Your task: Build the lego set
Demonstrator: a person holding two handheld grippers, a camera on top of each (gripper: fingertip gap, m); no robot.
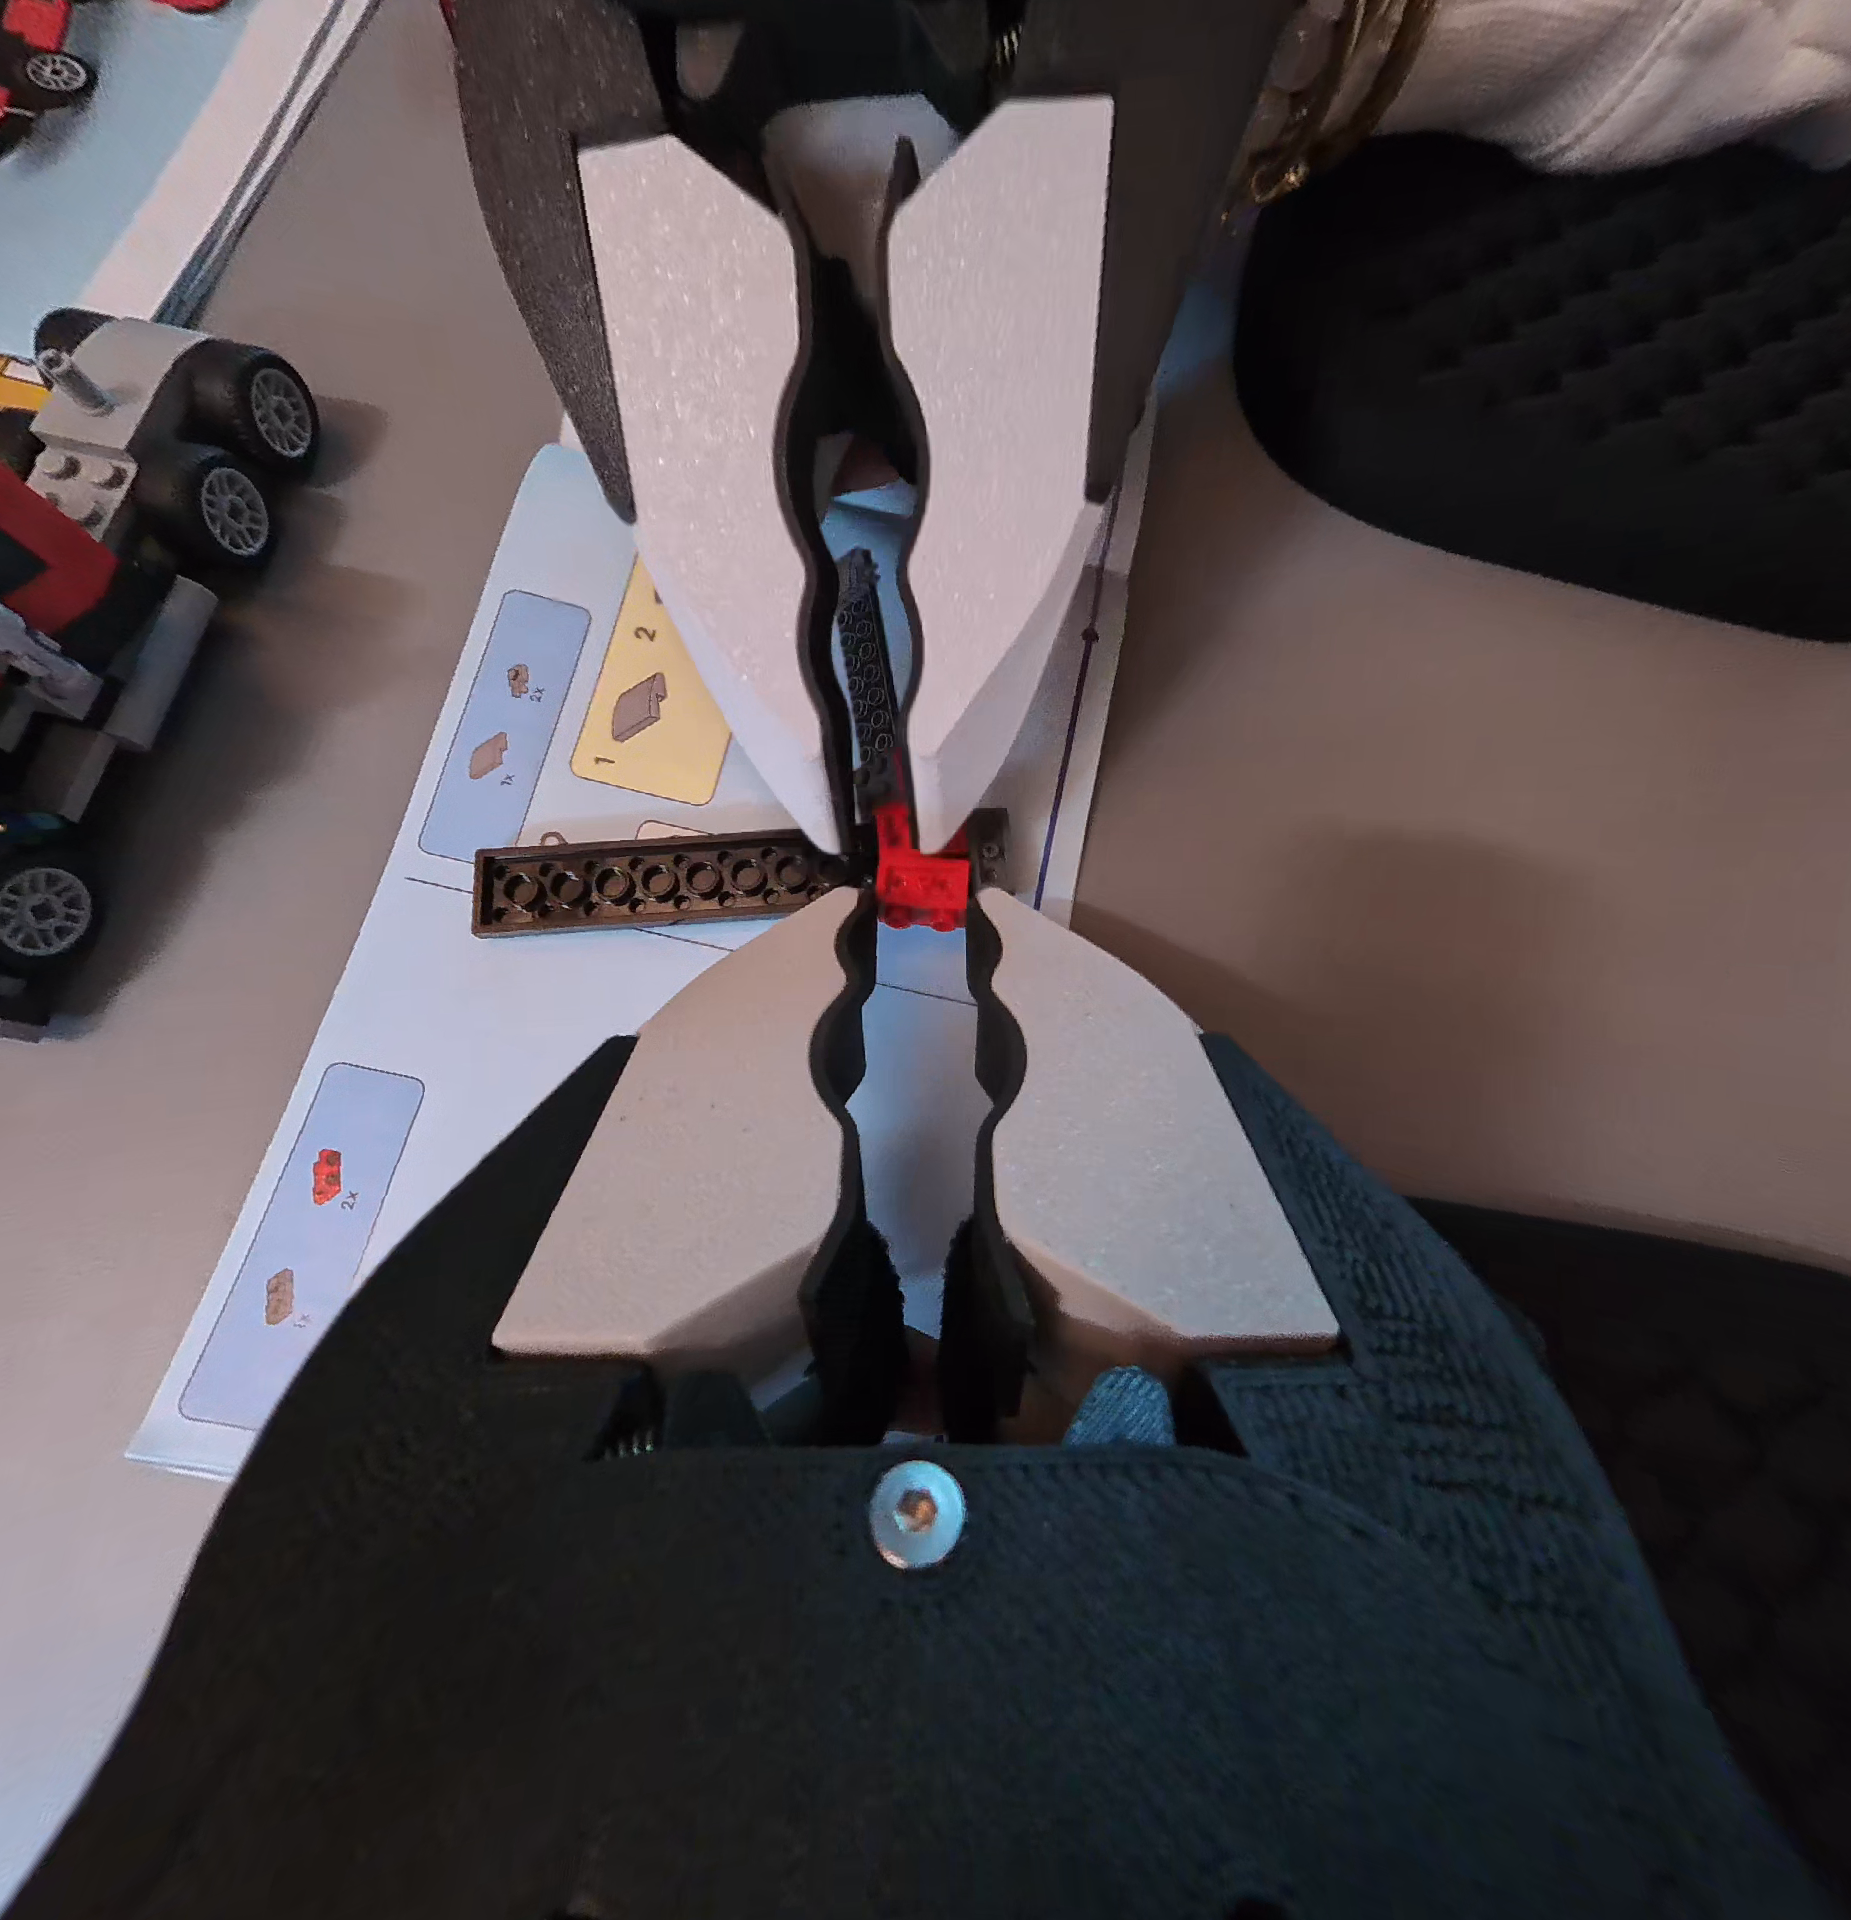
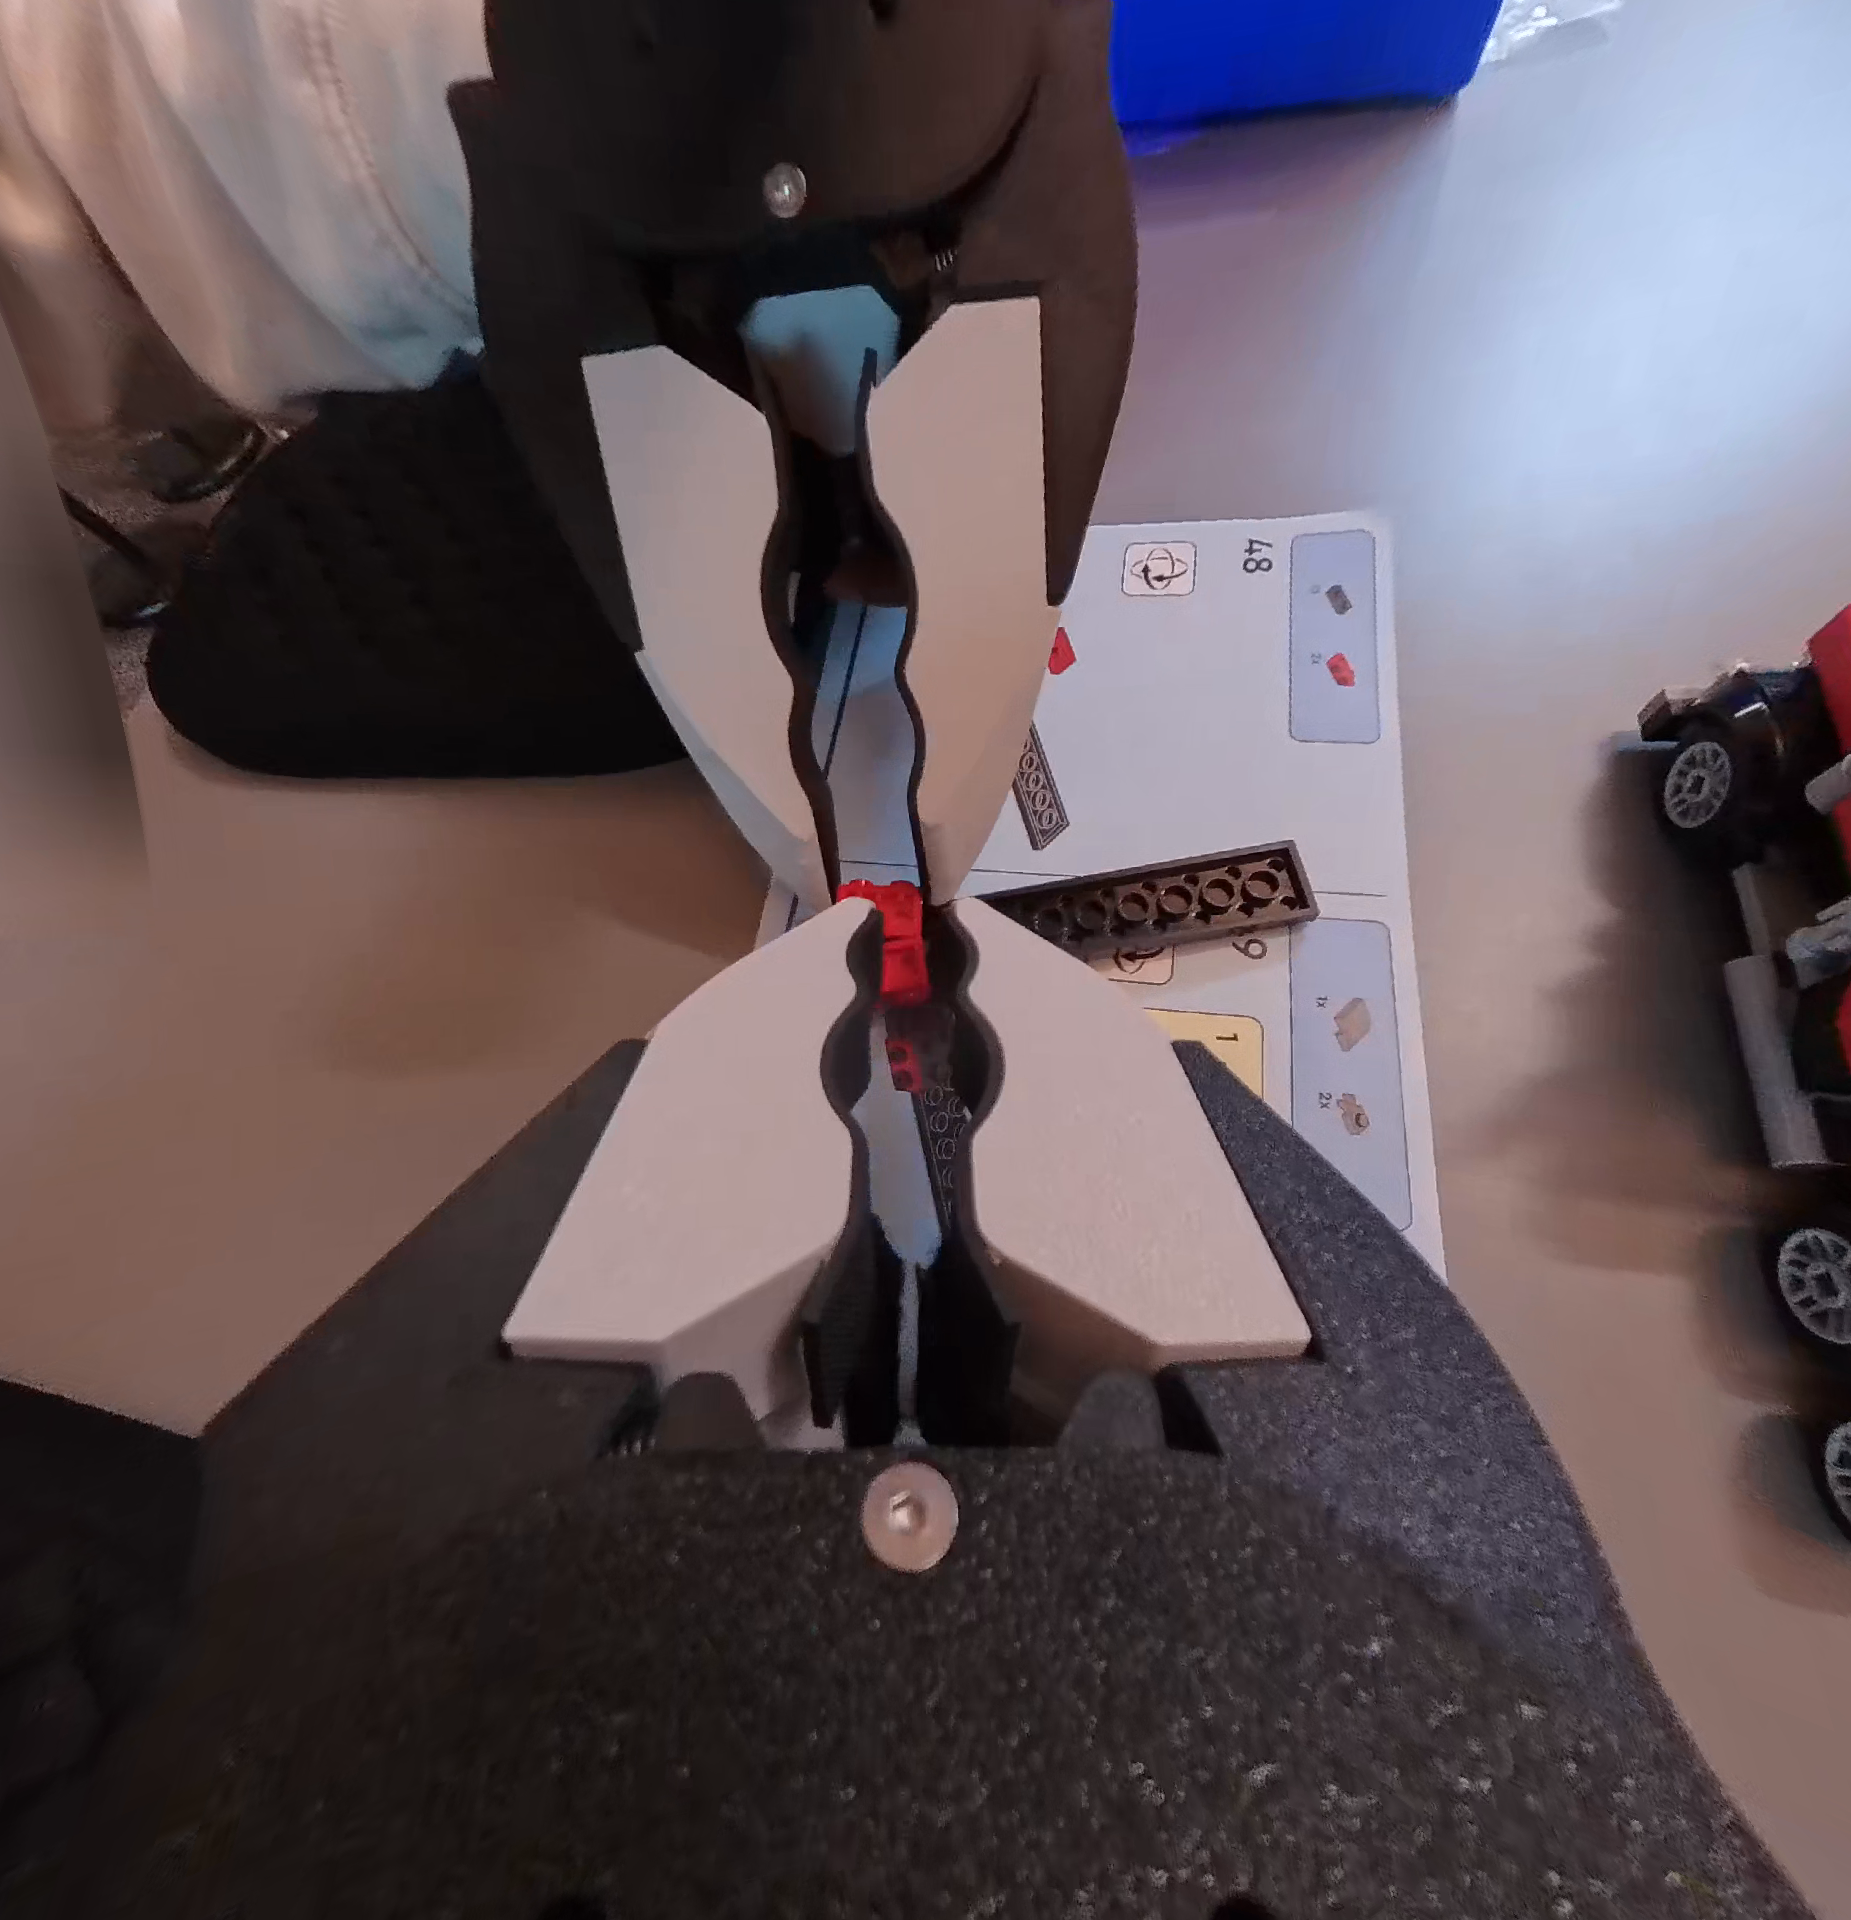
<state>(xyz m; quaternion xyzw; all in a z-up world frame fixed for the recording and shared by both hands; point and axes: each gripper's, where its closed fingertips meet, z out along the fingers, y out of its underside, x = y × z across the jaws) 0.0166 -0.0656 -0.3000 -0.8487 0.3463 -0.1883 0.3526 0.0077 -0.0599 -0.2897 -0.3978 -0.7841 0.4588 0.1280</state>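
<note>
My two grippers meet tip to tip over a long black studded plate (image 1: 640, 883) on the open instruction booklet (image 1: 464, 1039). My left gripper (image 1: 921, 920) is shut on a small red brick (image 1: 926, 883) at the plate's right end. My right gripper (image 1: 885, 831) comes from the far side and is shut on a second red piece (image 1: 893, 831) touching the first. In the right wrist view, my right gripper (image 2: 905, 925) pinches a red brick (image 2: 900, 961). The left gripper (image 2: 879, 883) faces it, and the plate (image 2: 1170, 904) runs off to the right.
A red, grey and black lego truck (image 1: 100, 582) stands left of the booklet; it also shows in the right wrist view (image 2: 1814, 935). A small lego car (image 1: 27, 73) is far left. A blue container (image 2: 1295, 52), a black quilted cushion (image 1: 1565, 416) and a white sleeve (image 1: 1627, 73) border the table. Less than 4 cm separates the two grippers' tips. The small lego car (image 1: 27, 73) is about 25 cm from both grippers' fingertips.
</note>
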